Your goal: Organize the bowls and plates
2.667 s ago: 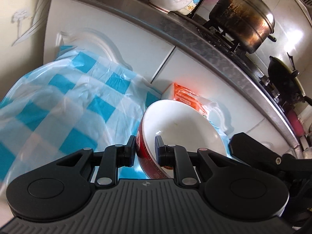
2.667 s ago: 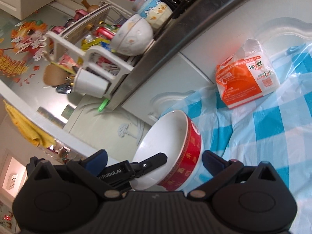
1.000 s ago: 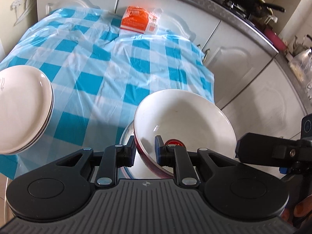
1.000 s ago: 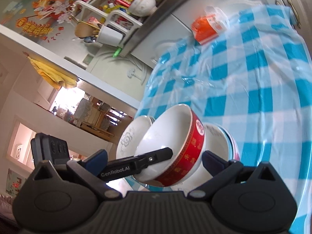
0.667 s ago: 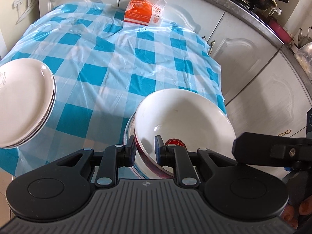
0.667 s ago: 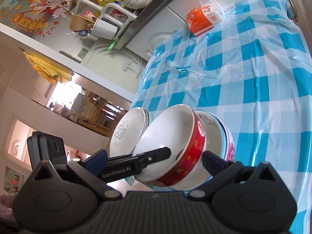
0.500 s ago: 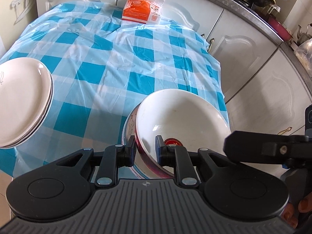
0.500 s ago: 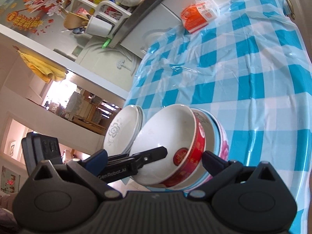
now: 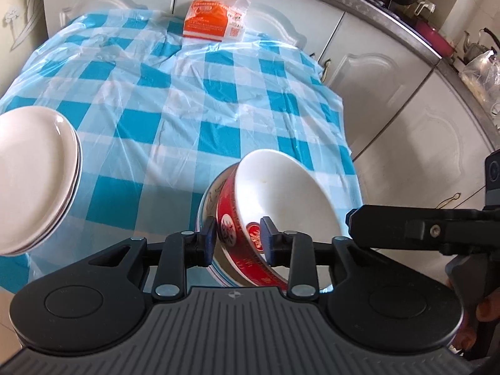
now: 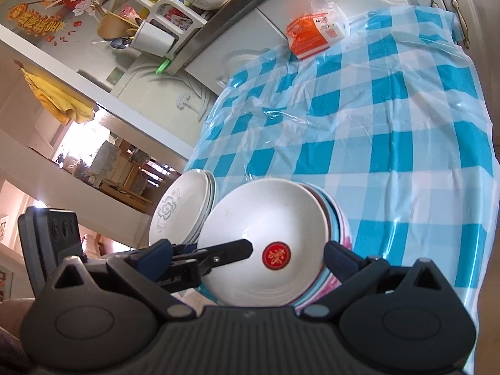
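A red bowl [image 9: 281, 193] with a white inside and a red emblem lies tilted in a stack of bowls [image 9: 208, 201] at the near edge of the checked table. My left gripper [image 9: 239, 237] straddles its near rim. Its jaws are opening, with the red wall between the pads and a gap at each side. In the right wrist view the same red bowl [image 10: 265, 218] sits in the pink and blue bowls [image 10: 340, 231]. My right gripper [image 10: 247, 253] stands wide open around that stack. A pile of white plates [image 9: 31, 172] [image 10: 178, 209] stands left of the bowls.
The blue and white tablecloth [image 9: 203, 93] under clear plastic covers the table. An orange packet [image 9: 209, 22] [image 10: 309, 36] lies at its far edge. White cabinets [image 9: 390, 72] and a steel counter with pans run behind and to the right. A rack of dishes [image 10: 187, 0] stands on the counter.
The red bowl has settled lower into the stack and tipped. My left gripper's jaws, shut on its rim before, have spread apart. Neither hand has shifted.
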Motion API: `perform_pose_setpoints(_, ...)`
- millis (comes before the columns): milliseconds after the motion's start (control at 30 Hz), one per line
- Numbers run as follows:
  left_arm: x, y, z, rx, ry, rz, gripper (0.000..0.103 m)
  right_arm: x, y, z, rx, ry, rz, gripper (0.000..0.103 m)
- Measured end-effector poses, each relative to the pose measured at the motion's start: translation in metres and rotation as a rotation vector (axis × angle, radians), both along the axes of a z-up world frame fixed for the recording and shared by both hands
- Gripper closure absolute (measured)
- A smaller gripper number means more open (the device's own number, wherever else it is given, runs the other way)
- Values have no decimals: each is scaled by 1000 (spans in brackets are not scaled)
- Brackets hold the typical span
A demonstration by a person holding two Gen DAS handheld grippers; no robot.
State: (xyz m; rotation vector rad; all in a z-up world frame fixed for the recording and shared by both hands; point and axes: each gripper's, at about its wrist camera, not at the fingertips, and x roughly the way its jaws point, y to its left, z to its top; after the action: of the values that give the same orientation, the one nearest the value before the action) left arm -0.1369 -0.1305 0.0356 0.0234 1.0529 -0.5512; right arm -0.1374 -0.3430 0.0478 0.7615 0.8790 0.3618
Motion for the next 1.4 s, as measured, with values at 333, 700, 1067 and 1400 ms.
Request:
perform_pose_setpoints(333,-1,10,2,-59,-37,-37,48,-2,-5,-16,-2,51,-70,1)
perform_pose_setpoints(700,33,21,-21,-96,23,11,52,-5,-14,-19,26,46,-220,1)
perform_pose_setpoints(1067,56,29,-3,-257,-32,-77,49,0,-36,-22,7,-33,-420,1)
perform_pose_setpoints(1400,86,46,-11,-348,-137,14,39,3,-29,-53,-75,-104,-503,1)
